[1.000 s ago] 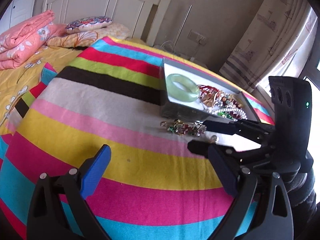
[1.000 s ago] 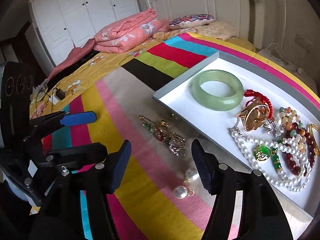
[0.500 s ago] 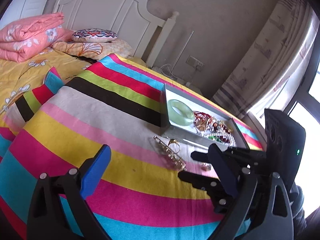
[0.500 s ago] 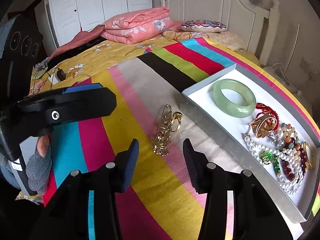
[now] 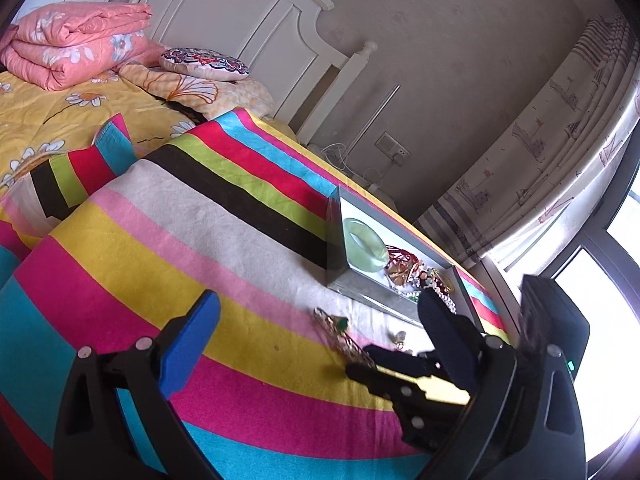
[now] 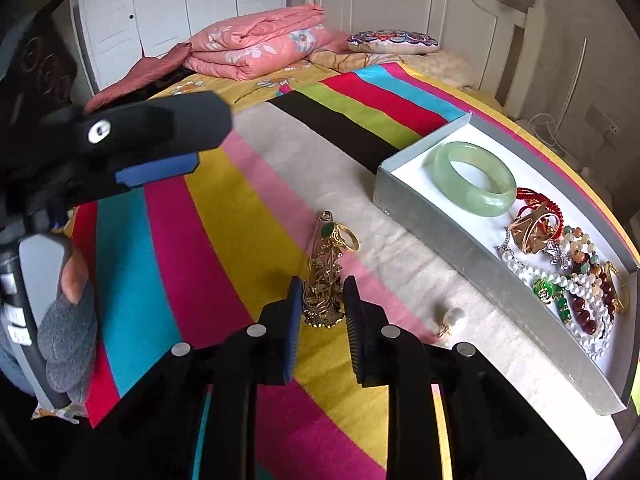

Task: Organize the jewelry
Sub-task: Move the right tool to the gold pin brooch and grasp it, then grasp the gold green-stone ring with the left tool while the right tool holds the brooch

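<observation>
Since the earlier frame my right gripper [image 6: 322,304] has come down over the gold brooch [image 6: 326,280], and its jaws have narrowed until one stands on each side of the brooch's lower end; I cannot tell whether the pads touch it. My left gripper [image 5: 320,320] hangs above the striped blanket [image 5: 180,248] with its jaws spread wide, holding nothing. The brooch lies on the blanket just beside the grey tray [image 6: 460,248], with a gold ring [image 6: 348,238] set with a green stone resting against its upper end. A pearl earring [image 6: 452,316] lies apart on the blanket, near the tray's wall. Inside the tray I note a green bangle [image 6: 476,178], a red cord bracelet [image 6: 540,200] and a heap of pearl and bead strings [image 6: 580,292].
</observation>
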Demonstrator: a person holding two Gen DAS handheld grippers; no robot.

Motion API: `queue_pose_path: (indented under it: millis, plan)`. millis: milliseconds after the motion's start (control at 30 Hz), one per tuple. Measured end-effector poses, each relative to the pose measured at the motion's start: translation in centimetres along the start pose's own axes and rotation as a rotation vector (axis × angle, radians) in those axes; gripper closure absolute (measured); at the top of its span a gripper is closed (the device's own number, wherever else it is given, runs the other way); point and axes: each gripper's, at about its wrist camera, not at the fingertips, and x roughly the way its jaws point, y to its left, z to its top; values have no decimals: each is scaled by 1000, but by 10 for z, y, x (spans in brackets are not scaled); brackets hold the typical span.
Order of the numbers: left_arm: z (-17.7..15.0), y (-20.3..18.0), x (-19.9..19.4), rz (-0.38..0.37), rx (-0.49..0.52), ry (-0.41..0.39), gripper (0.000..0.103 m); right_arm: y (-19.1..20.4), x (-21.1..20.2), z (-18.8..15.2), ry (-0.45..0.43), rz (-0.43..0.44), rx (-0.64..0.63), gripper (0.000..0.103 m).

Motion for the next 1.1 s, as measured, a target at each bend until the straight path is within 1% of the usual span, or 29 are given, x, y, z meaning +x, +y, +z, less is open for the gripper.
queue_pose_path:
  millis: [133, 233, 300, 333, 467, 533, 600, 733, 767, 833, 900, 1033, 1100]
  plan:
    - [0, 0, 1, 1, 4, 7, 5, 11, -30, -26, -46, 95, -30, 82]
    - [0, 2, 2, -3, -6, 14, 5, 20, -48, -42, -47, 146, -69, 82]
    - [0, 2, 2, -2, -10, 16, 5, 17, -57, -48, -59, 175, -48, 82]
    - [0, 1, 2, 1, -10, 15, 5, 12, -61, -50, -68, 173, -26, 82]
    - [-1, -3, 6, 9, 9, 34, 5, -15, -79, -67, -106, 74, 74, 81]
    - [-1, -6, 14, 4, 36, 85, 4, -32, -85, -78, -102, 20, 123, 81]
    - [-3, -12, 19, 16, 73, 118, 4, -46, -94, -92, -86, -65, 163, 81]
    - [-12, -30, 24, 51, 181, 130, 4, -66, -110, -118, -64, -190, 223, 81]
    - [-15, -35, 25, 57, 211, 139, 4, -71, -113, -123, -58, -200, 248, 81]
    - [-20, -44, 33, 53, 277, 191, 4, -80, -117, -128, -67, -198, 287, 81]
    - [-24, -53, 40, 32, 341, 251, 4, -85, -117, -131, -65, -201, 311, 81]
    - [-36, -72, 48, -6, 481, 322, 4, -90, -115, -135, -47, -193, 328, 81]
    - [-42, -79, 56, -37, 534, 376, 4, -91, -116, -137, -48, -185, 335, 81]
